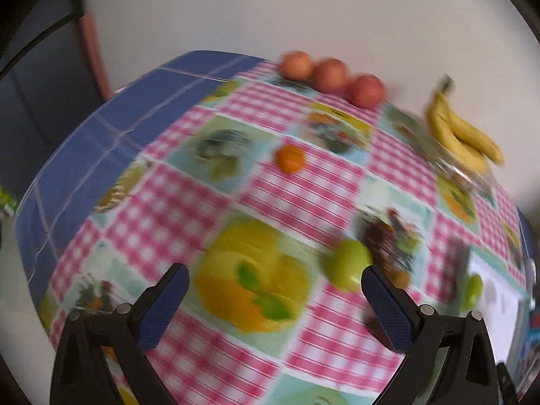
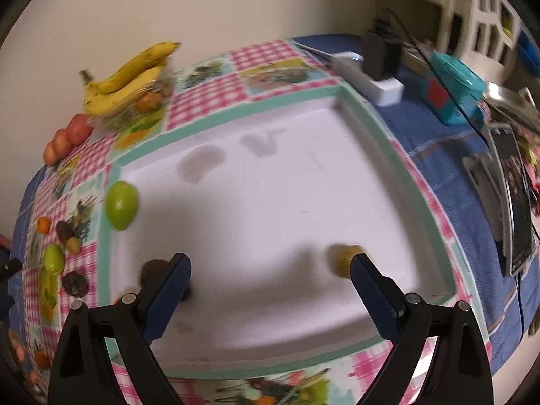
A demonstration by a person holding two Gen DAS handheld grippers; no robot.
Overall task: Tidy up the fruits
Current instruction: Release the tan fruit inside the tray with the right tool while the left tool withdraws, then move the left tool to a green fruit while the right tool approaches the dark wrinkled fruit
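Green fruit (image 2: 121,204) lying at the left edge of a white tray (image 2: 287,209), a yellowish fruit (image 2: 344,260) near the tray's near right corner and a dark brown fruit (image 2: 153,270) at its near left. Bananas (image 2: 128,77) far left on the tabletop (image 2: 209,94), three reddish apples (image 2: 65,138) just left of them. Another green fruit (image 1: 349,265) on the checked cloth, a small orange (image 1: 289,158) farther off. Left gripper (image 1: 275,307) above the cloth, jaws wide apart, empty. Right gripper (image 2: 270,295) above the tray, jaws likewise spread, holding nothing. White power strip (image 2: 368,74) far right.
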